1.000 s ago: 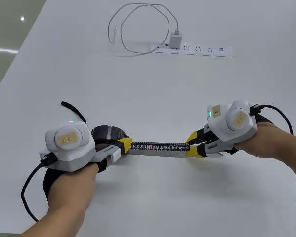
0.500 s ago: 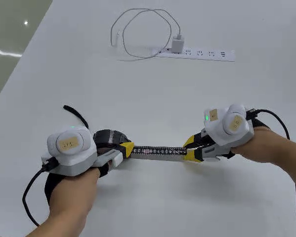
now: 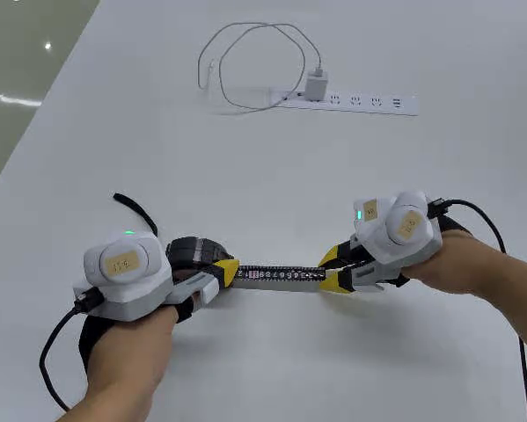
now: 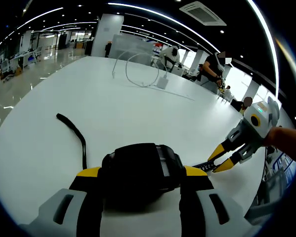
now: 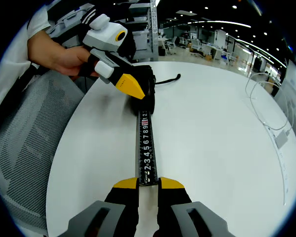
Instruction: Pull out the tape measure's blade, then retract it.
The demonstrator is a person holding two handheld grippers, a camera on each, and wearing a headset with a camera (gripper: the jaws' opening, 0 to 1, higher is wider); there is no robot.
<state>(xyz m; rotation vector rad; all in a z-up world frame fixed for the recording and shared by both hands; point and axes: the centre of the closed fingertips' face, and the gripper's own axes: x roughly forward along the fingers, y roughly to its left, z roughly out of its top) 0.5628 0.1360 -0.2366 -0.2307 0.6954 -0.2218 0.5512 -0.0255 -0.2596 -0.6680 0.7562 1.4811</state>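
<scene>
The black tape measure case [image 3: 195,253] rests on the white table [image 3: 272,193], and my left gripper [image 3: 217,272] is shut on it. In the left gripper view the case [image 4: 138,170] sits between the yellow-tipped jaws of my left gripper [image 4: 143,174]. The black blade [image 3: 281,275] with white numbers runs right from the case. My right gripper [image 3: 332,268] is shut on its end. In the right gripper view the blade [image 5: 146,143] stretches from my right gripper [image 5: 148,183] to the case [image 5: 147,91], with the left gripper [image 5: 130,86] on it.
A white power strip [image 3: 355,102] with a charger and a looped white cable [image 3: 245,61] lies at the table's far side. The tape measure's black strap [image 3: 135,211] trails behind the left gripper. The table's left edge drops to the floor [image 3: 17,79].
My right gripper has moved left toward the case while holding the blade end, so the exposed blade is shorter. The left gripper has stayed on the case.
</scene>
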